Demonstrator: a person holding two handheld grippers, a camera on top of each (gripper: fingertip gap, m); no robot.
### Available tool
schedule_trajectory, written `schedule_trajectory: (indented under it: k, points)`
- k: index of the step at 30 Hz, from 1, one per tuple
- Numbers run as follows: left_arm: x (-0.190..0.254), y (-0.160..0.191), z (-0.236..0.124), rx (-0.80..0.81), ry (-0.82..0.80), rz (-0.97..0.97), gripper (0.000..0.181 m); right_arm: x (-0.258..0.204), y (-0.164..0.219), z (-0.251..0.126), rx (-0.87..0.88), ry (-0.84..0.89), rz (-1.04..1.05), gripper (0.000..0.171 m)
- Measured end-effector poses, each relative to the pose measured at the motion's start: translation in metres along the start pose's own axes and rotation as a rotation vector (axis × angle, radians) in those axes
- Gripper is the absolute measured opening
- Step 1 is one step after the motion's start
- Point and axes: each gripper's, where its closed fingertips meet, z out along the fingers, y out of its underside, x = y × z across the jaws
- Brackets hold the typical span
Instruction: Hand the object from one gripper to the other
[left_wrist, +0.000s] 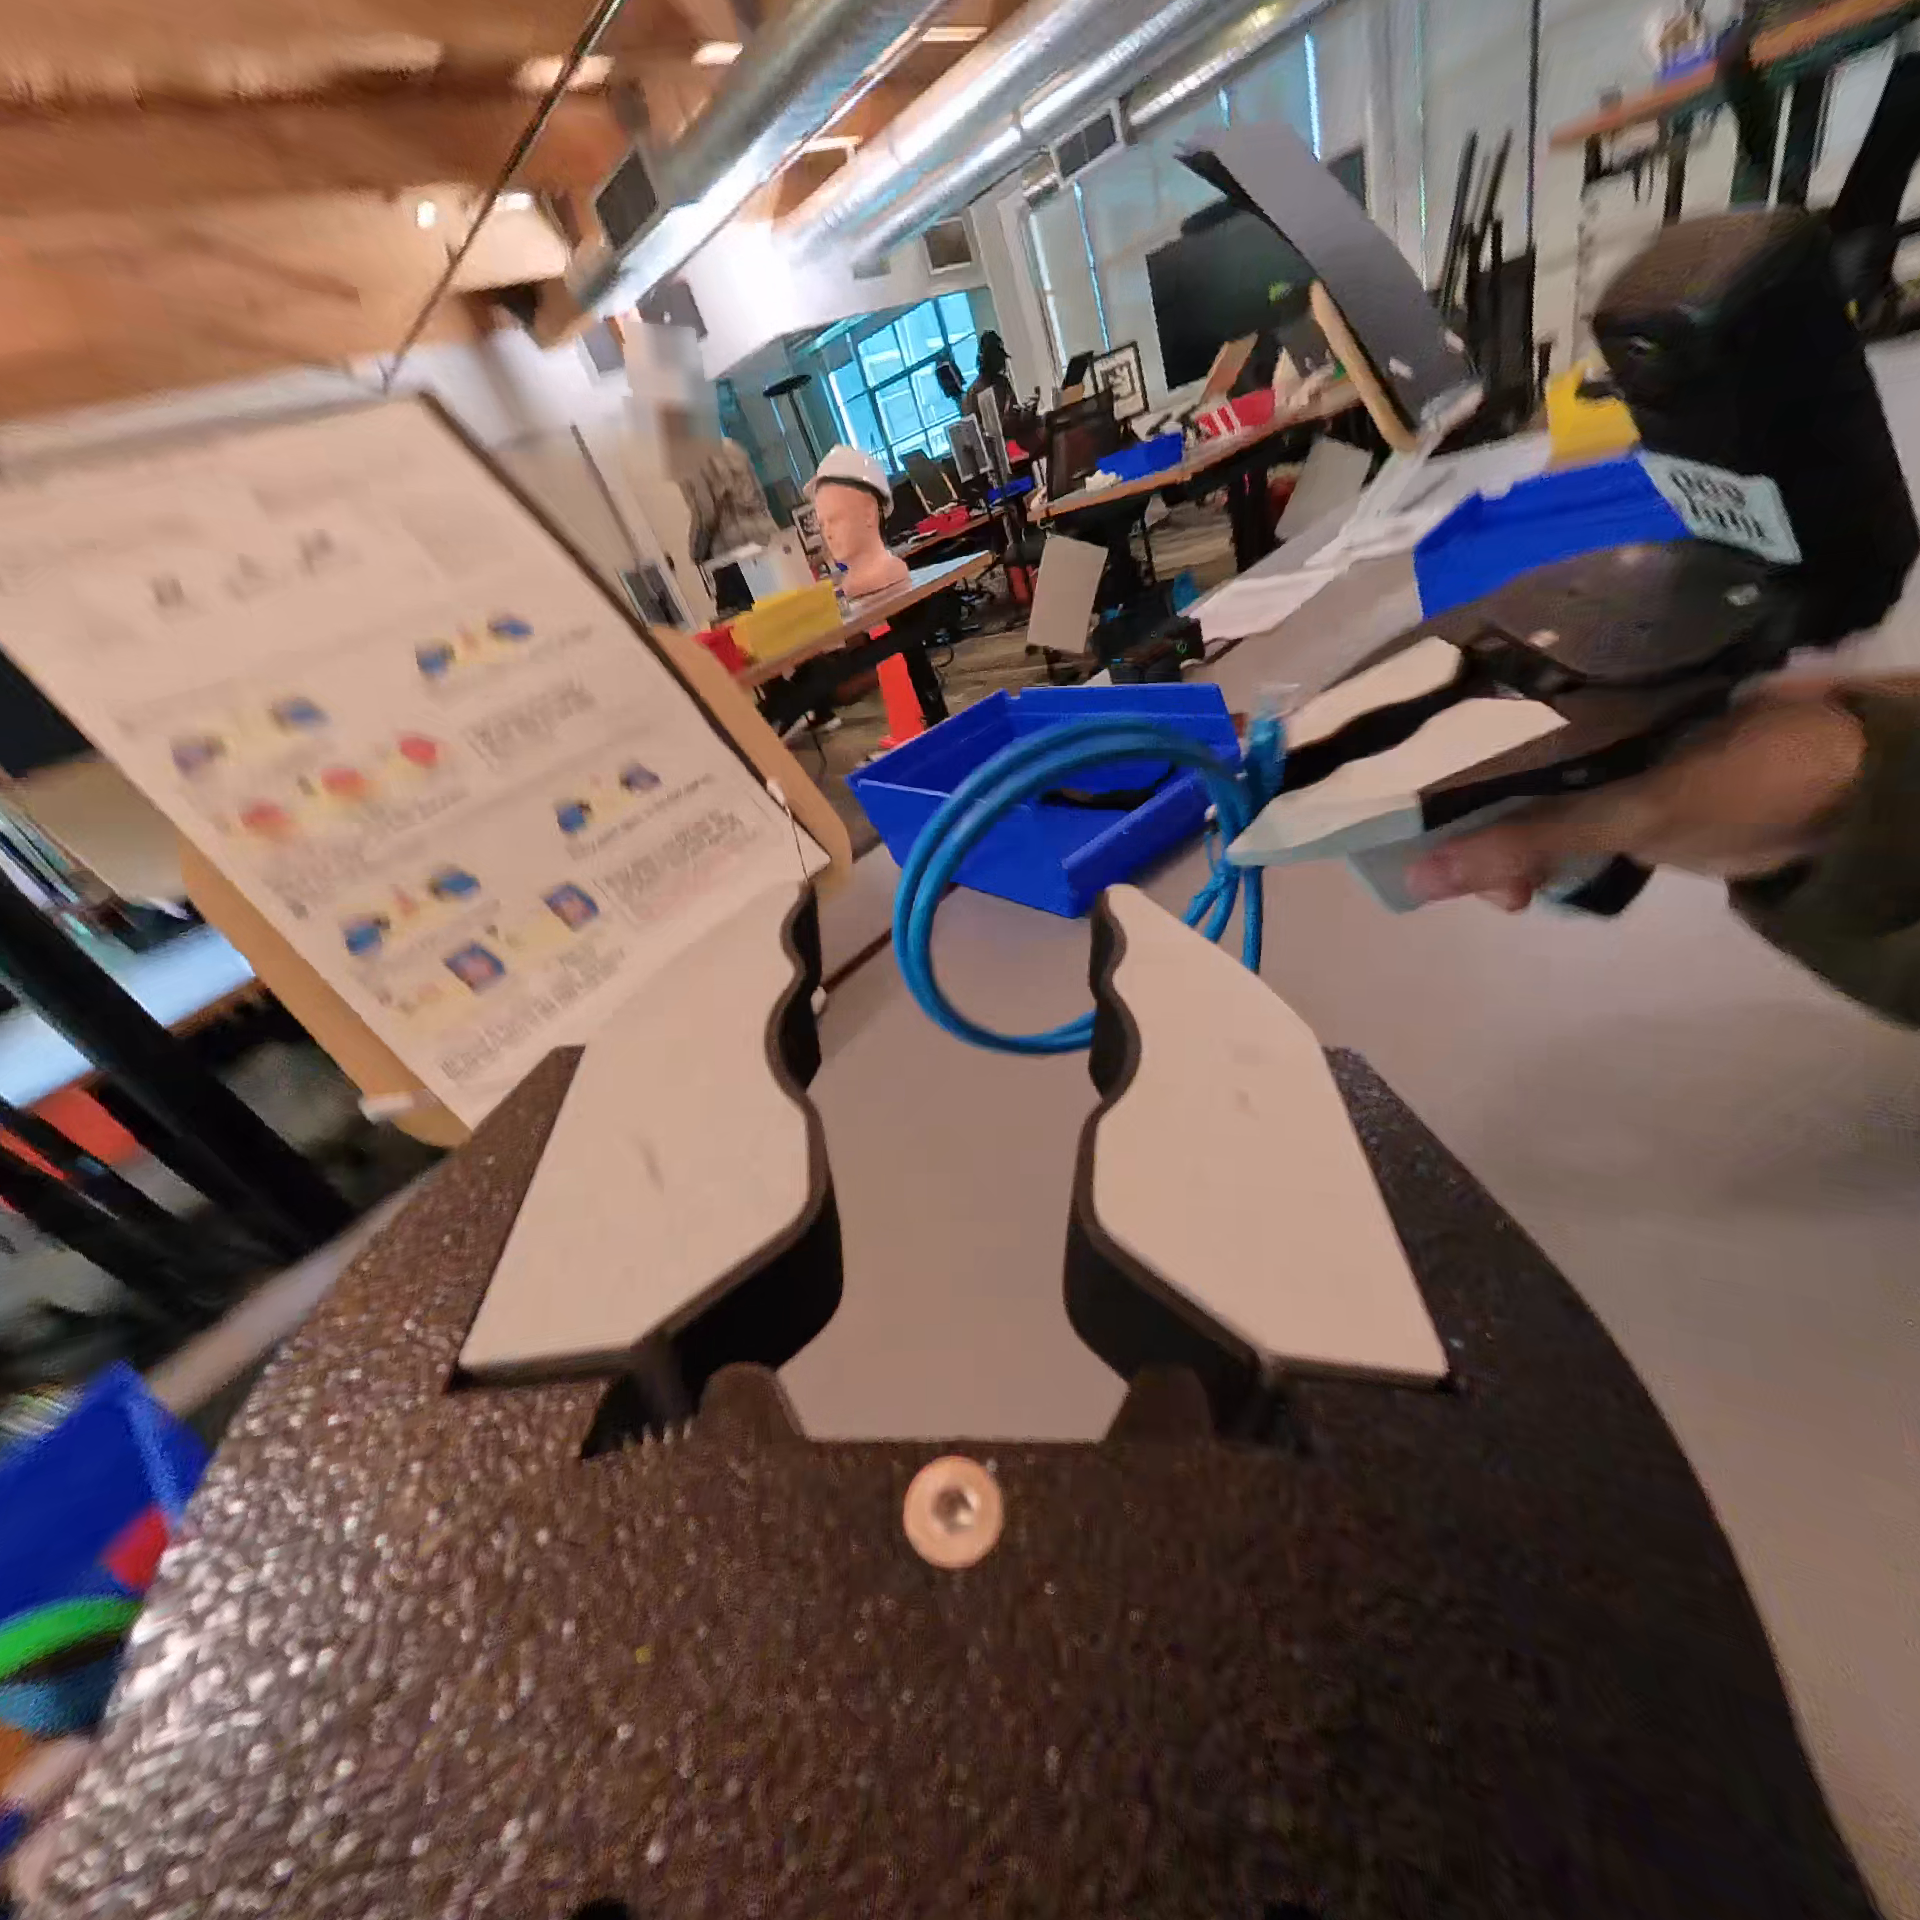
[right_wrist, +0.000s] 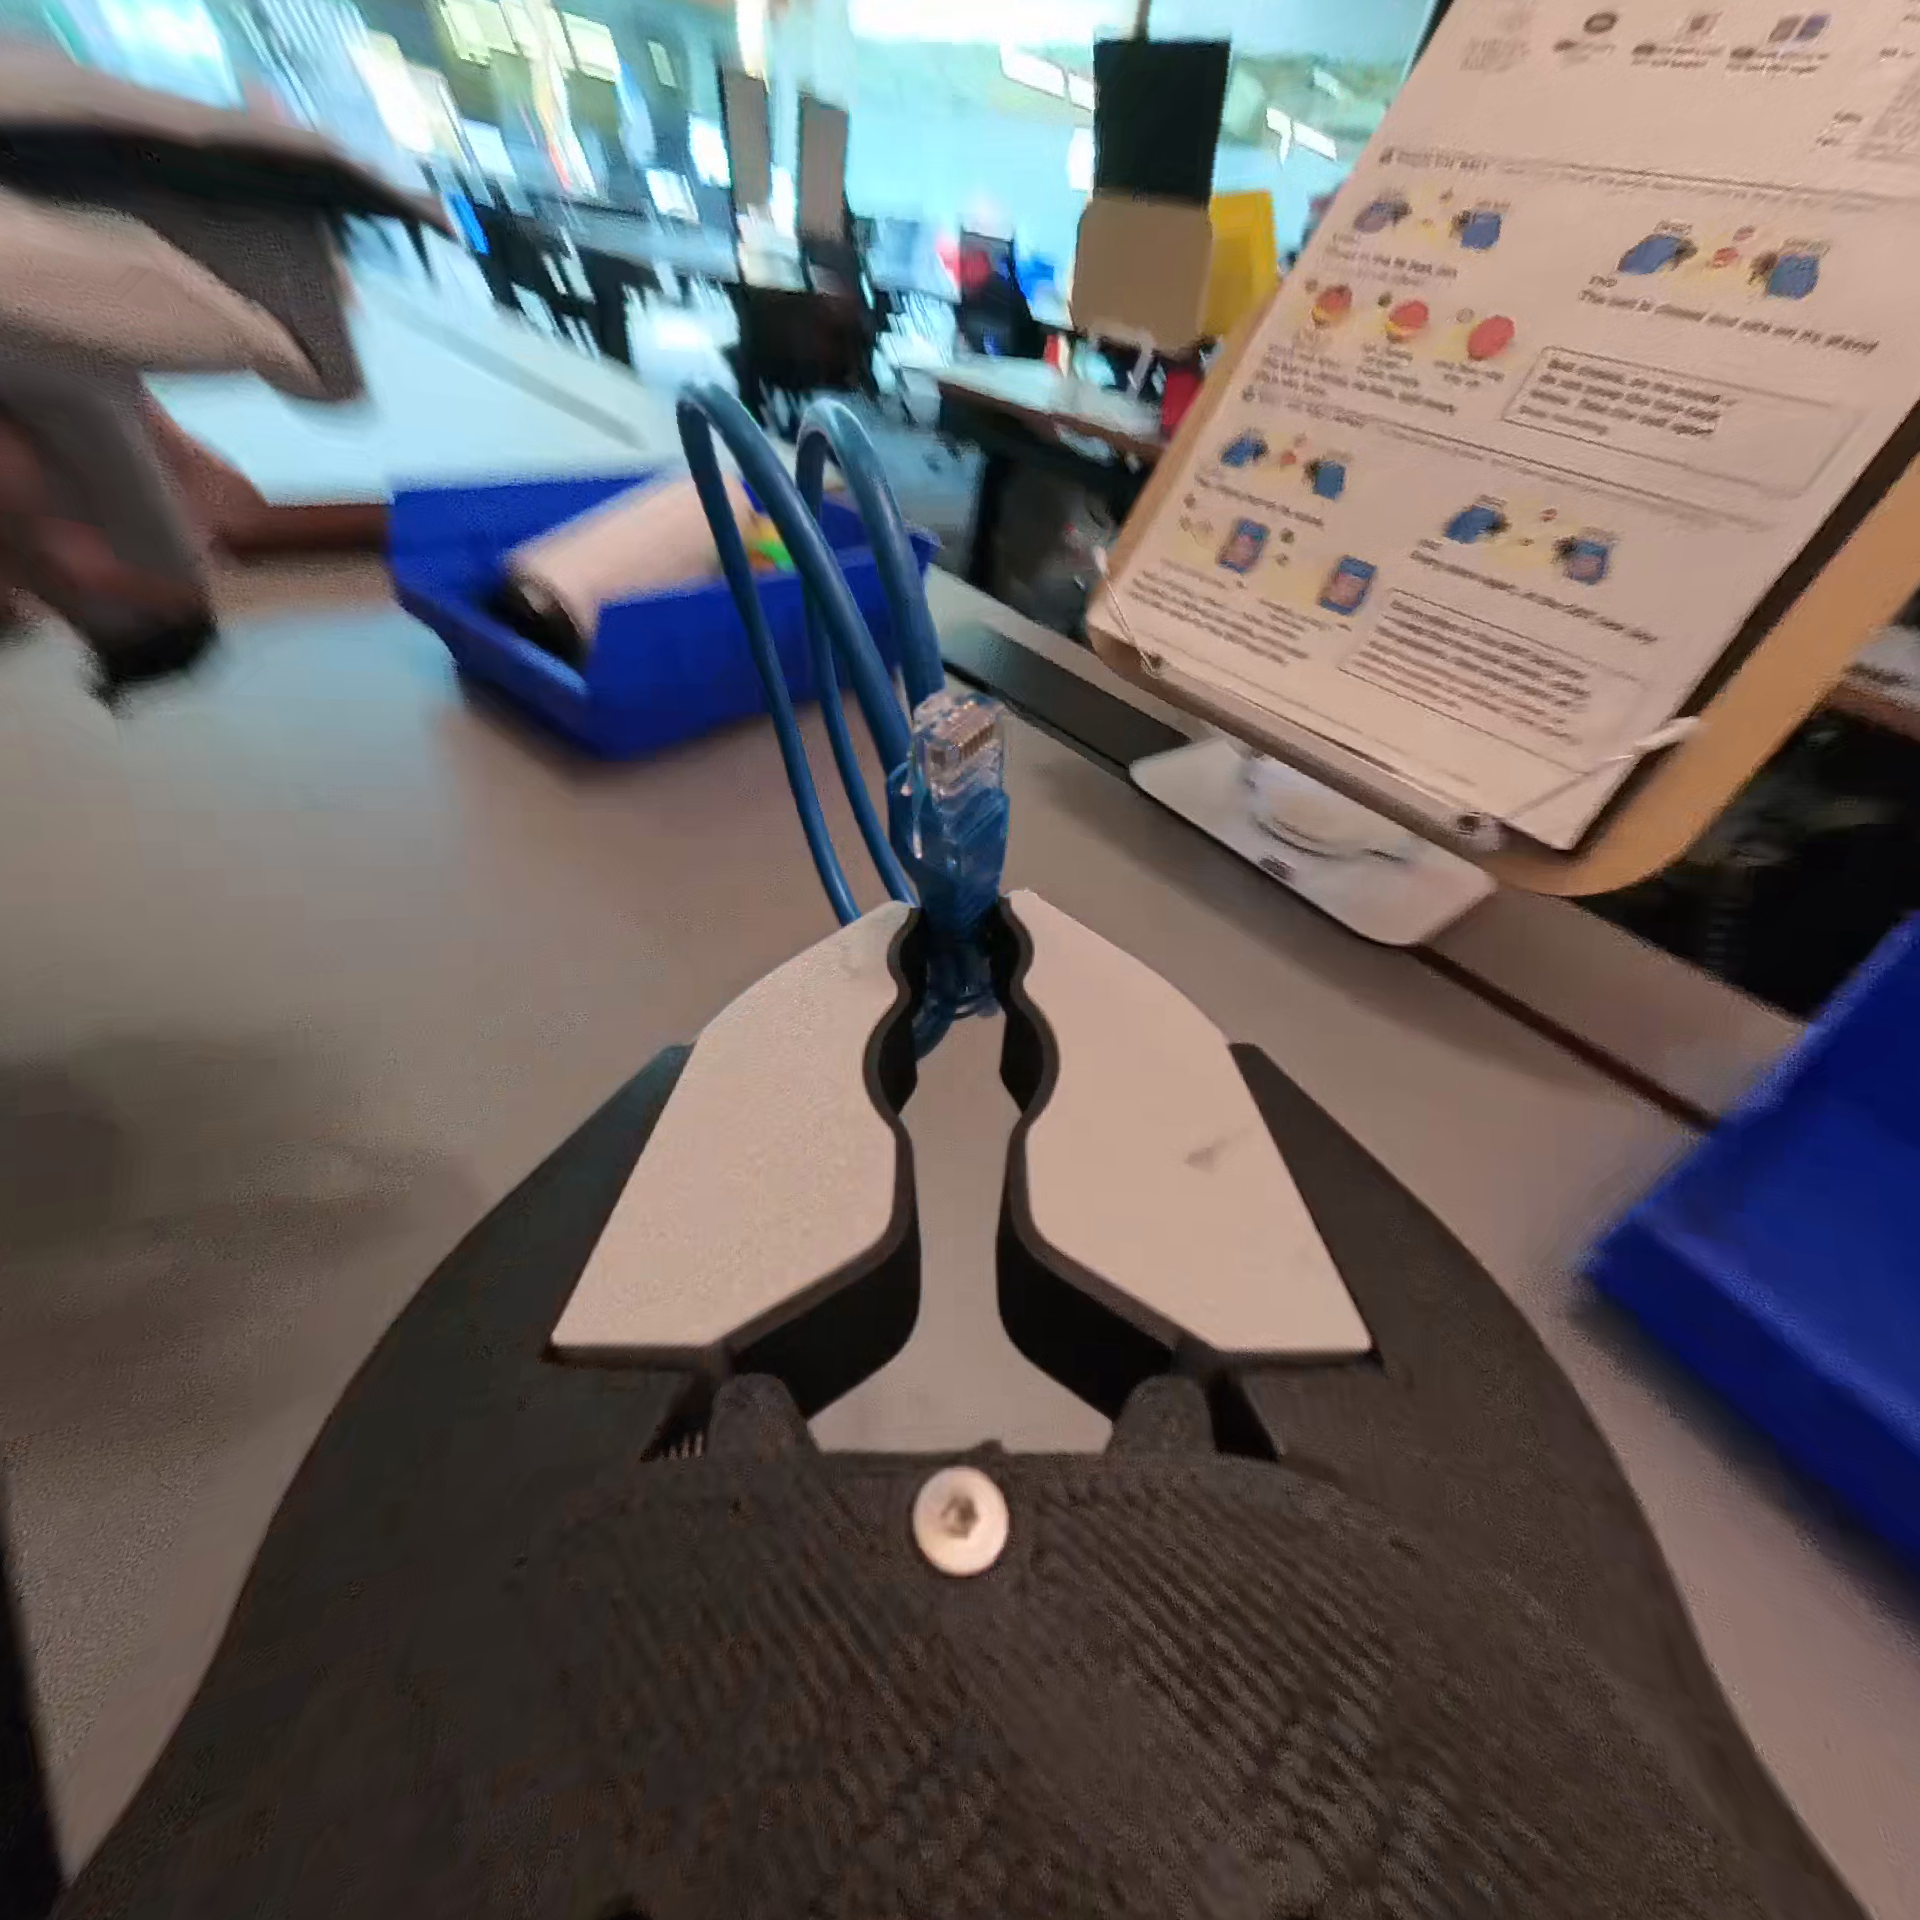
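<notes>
The right claw grips the coiled blue cable above the tabletop, while the left claw waits wide and empty, so the handover looks undone.

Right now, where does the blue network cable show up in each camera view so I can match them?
Left wrist view: the blue cable loops at centre, pinched by the right gripper coming from the right.
Right wrist view: the cable rises from that gripper's tips, centre.
Shared landmark: the instruction board.
</notes>
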Motion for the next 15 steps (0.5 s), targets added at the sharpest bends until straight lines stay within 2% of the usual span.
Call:
schedule_trajectory:
  k: [3, 6, 8, 15]
  points:
    - [0.038, -0.005, 0.011, -0.048, 0.035, 0.186, 0.047, -0.009, 0.003, 0.002, -0.085, 0.051, -0.176, 0.012]
    - [0.06, 0.018, 0.031, -0.138, 0.067, 0.285, 0.046, -0.032, 0.003, 0.01, -0.11, 0.016, -0.262, 0.012]
    - [0.058, 0.028, 0.037, -0.168, 0.047, 0.32, 0.047, -0.043, 0.003, 0.011, -0.112, -0.004, -0.309, 0.012]
    - [0.047, 0.042, 0.038, -0.188, 0.027, 0.354, 0.022, -0.054, 0.003, 0.011, -0.114, -0.05, -0.36, 0.011]
